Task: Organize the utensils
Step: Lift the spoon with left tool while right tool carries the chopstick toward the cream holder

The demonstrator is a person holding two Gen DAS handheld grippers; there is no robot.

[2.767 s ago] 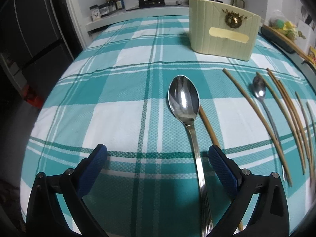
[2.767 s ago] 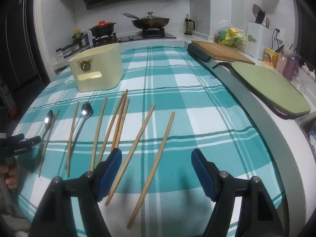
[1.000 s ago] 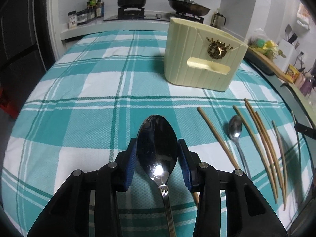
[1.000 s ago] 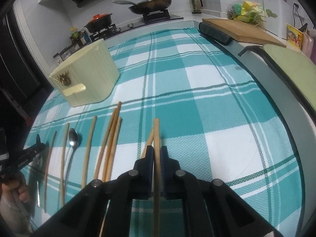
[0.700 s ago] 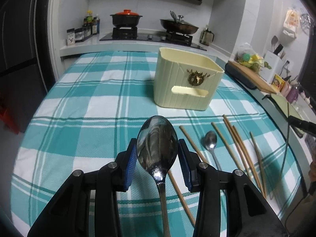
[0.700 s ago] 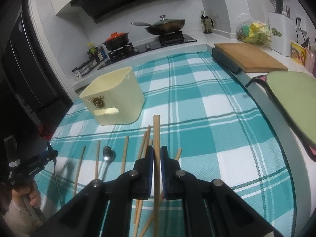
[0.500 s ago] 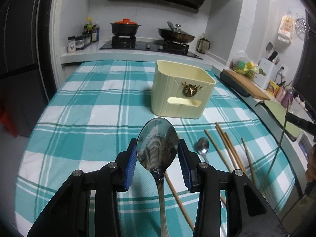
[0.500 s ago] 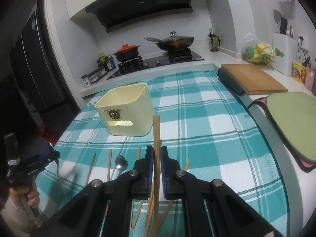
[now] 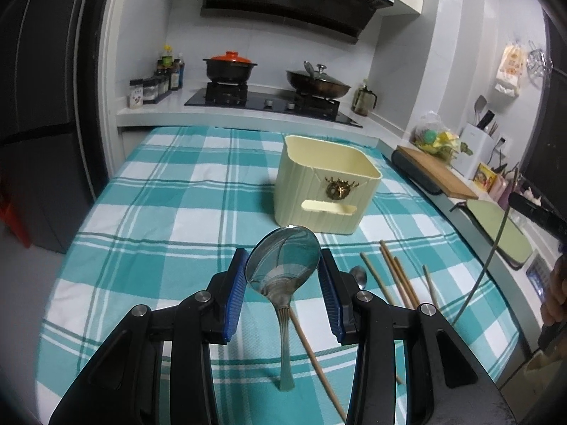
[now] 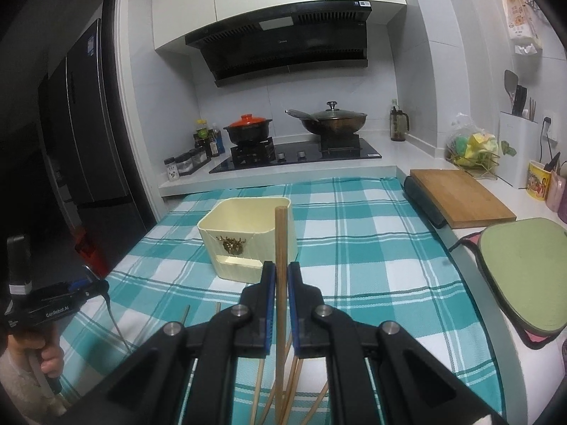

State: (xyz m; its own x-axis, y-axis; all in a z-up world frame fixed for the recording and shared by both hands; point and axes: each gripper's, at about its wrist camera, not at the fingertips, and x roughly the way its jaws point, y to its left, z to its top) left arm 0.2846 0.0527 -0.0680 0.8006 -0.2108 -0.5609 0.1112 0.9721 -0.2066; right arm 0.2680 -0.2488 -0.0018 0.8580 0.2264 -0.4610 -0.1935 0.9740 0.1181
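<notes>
My left gripper [image 9: 282, 274] is shut on a large steel spoon [image 9: 283, 265], bowl up between the blue pads, handle hanging down, held above the checked cloth. My right gripper [image 10: 280, 279] is shut on a wooden chopstick [image 10: 281, 241] that stands upright. The cream utensil holder [image 9: 327, 186] stands open-topped on the cloth ahead of both grippers; it also shows in the right wrist view [image 10: 248, 235]. Several chopsticks [image 9: 393, 272] and a small spoon [image 9: 359, 276] lie on the cloth to the right of the left gripper. More chopsticks [image 10: 260, 386] lie under the right gripper.
A wooden cutting board [image 10: 460, 196] and a green mat [image 10: 524, 272] lie on the counter at the right. A stove with a red-lidded pot [image 10: 248, 129] and a wok [image 10: 331, 120] is behind the table. A dark fridge [image 10: 78, 134] stands at the left.
Both grippers have risen higher above the table with the spoon and the chopstick in them. The holder now sits lower and farther in both views.
</notes>
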